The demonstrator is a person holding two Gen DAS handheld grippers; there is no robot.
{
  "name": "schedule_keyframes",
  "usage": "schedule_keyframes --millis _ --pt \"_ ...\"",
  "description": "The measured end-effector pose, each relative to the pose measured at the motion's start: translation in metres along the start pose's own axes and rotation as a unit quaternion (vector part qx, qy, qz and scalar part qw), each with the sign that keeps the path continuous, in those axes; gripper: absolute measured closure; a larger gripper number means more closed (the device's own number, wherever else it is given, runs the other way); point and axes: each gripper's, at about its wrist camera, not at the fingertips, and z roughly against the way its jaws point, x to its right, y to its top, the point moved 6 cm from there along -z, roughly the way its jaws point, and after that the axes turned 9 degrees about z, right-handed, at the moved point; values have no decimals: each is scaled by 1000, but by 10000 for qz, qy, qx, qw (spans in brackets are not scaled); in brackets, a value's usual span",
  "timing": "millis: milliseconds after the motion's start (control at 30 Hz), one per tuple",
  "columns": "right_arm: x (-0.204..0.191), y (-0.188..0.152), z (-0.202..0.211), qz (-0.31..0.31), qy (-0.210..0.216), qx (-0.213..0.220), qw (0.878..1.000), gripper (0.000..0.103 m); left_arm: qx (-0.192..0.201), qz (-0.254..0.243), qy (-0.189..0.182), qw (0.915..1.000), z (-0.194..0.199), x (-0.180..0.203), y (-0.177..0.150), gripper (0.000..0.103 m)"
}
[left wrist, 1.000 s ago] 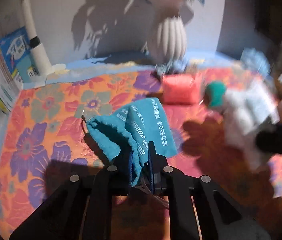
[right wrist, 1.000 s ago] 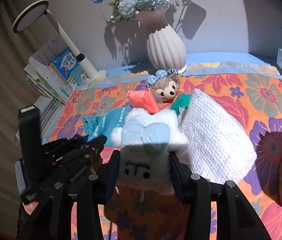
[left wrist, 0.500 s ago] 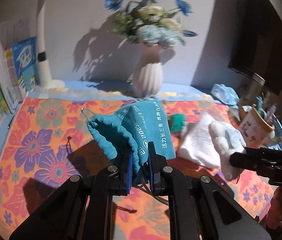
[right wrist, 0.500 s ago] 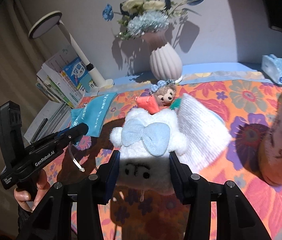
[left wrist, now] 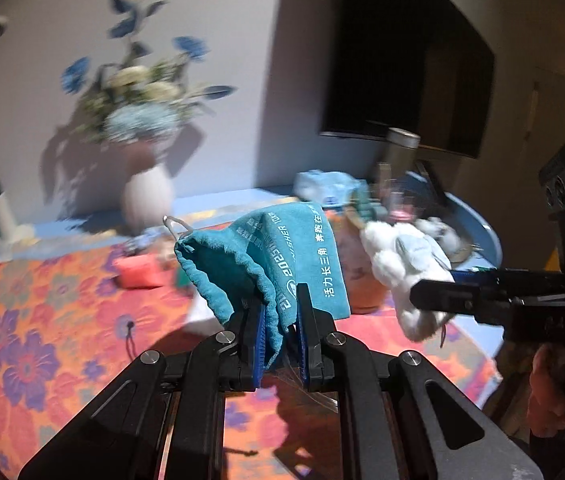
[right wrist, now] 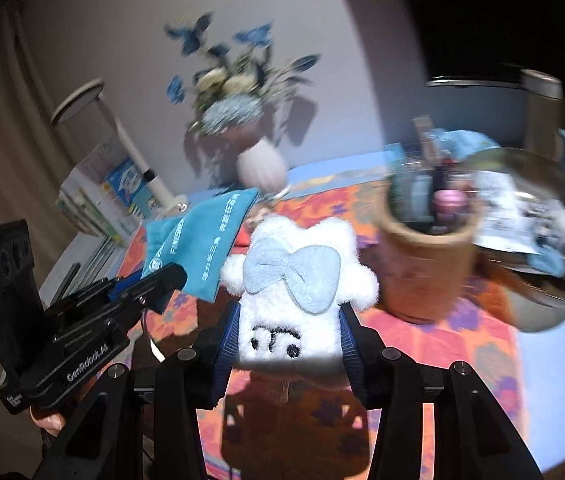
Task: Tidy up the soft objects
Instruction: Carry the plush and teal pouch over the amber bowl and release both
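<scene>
The task looks midway: the left hand-held gripper (left wrist: 278,316) clamps the teal drawstring pouch (left wrist: 266,256) and the right hand-held gripper (right wrist: 288,332) grips the white plush toy (right wrist: 298,280), both aloft above the floral surface (left wrist: 42,320), neither yet placed.

Teal drawstring pouch (left wrist: 278,256) with white printed lettering is hanging bunched in the left tongs (left wrist: 280,344), mouth gathered, metal clip sticking up at its top edge, raised clear of the floral worktop (left wrist: 42,320). White fluffy plush (right wrist: 294,300) with pale blue bow and black stitched face is sitting upright, squeezed between the right tongs (right wrist: 288,344), also lifted off the worktop. A pink soft block (left wrist: 138,274) is lying on the worktop behind the pouch, blurred.
</scene>
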Motion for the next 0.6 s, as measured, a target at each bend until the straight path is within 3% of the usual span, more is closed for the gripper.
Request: schedule_keyframes --millis 333,600 --pt "84 -6 70 -845 -621 479 9933 57 -312 -624 -957 9930 -24 114 -8 93" --pt "148 -9 111 -1312 -1066 712 9830 57 -463 -1048 -1372 9839 -55 187 6 93"
